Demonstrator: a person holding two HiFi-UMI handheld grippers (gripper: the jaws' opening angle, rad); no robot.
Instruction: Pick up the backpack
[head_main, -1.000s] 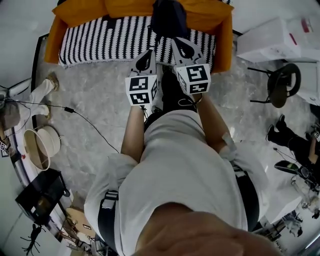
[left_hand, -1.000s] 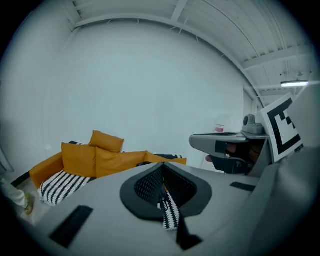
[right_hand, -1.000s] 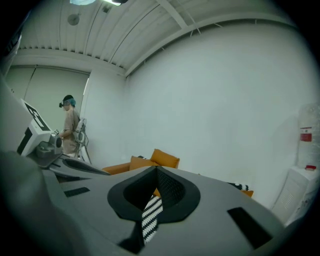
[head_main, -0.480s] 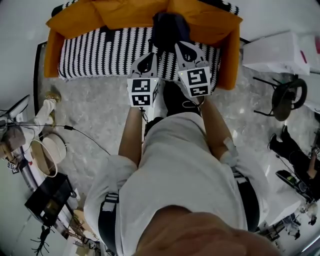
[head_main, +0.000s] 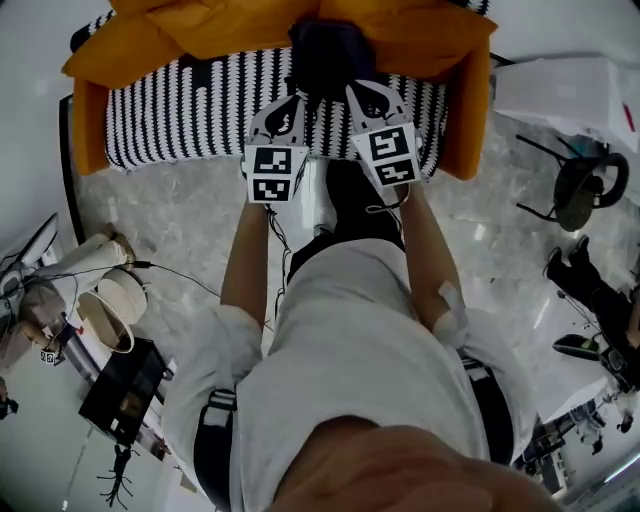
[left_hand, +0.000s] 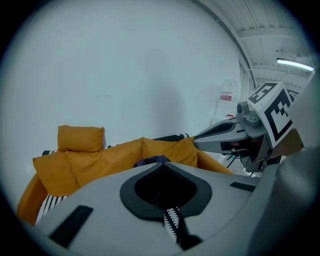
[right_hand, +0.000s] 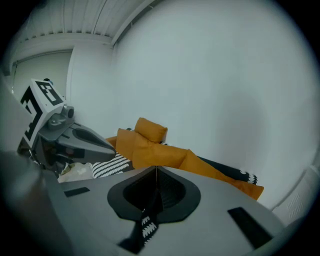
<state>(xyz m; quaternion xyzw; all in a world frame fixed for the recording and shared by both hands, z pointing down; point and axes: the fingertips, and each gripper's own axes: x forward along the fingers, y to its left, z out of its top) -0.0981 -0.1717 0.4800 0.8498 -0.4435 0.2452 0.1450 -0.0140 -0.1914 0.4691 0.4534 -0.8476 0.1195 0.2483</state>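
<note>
The dark navy fabric backpack (head_main: 325, 50) stands far from the person, mid-seat on the black-and-white striped seat cover (head_main: 190, 115) of the orange padded sofa (head_main: 462, 110), against its back cushions.

A second ago both tools hung short of the seat. Now the left gripper (head_main: 295, 100) and the right gripper (head_main: 352, 92) have pushed forward, so their tips flank the bag's near edge. Each pair of jaws is pressed together with nothing held, so the reach is under way and they must open before any grasp.

The left gripper view shows a sliver of the backpack (left_hand: 150, 160) just above its closed tips (left_hand: 161, 164). The right gripper view (right_hand: 156, 169) shows only cushions and stripes.
</note>
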